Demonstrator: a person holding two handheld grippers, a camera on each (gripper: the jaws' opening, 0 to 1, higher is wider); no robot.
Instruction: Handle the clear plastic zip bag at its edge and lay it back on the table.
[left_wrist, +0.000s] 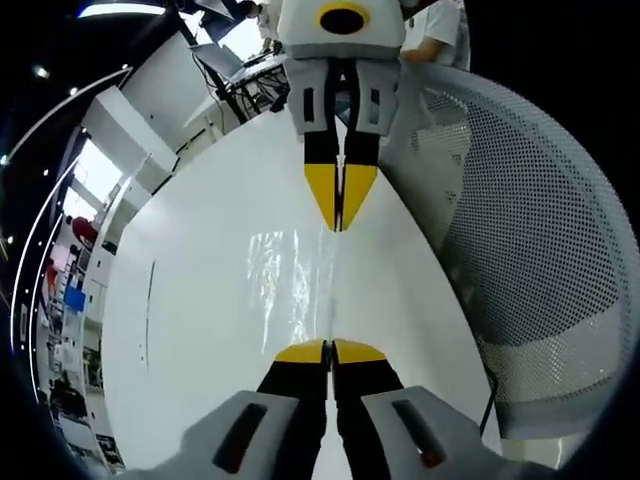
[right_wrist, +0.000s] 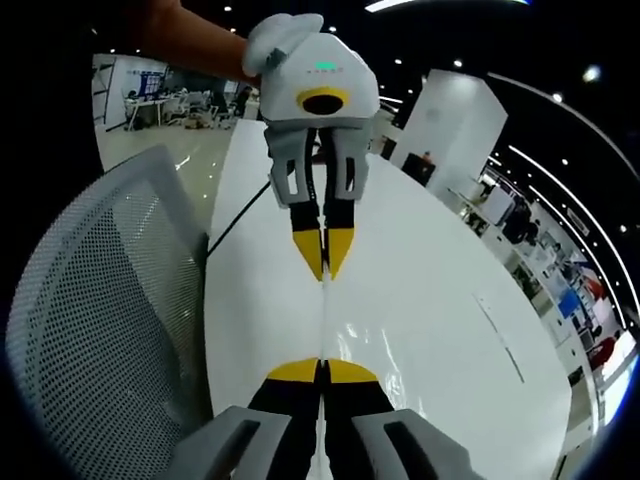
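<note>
Left gripper view: the 2 claws, left (left_wrist: 329, 351) and right (left_wrist: 340, 222), face tip-to-tip, each pinched closed on the zip bag (left_wrist: 295, 285) edge.

A: Where does the clear plastic zip bag (left_wrist: 295, 290) sit?

B: Over the long white table (left_wrist: 200, 300), stretched between the left gripper (left_wrist: 329, 352) and right gripper (left_wrist: 340, 215), which face each other.

A: And the white mesh chair (left_wrist: 540, 250)?

B: Beside the table's edge.

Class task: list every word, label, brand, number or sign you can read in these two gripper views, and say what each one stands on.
None can be read.
The hand-held grippers, the zip bag and the table carry no visible print.
Background shelf items are too small and blurred to read.
</note>
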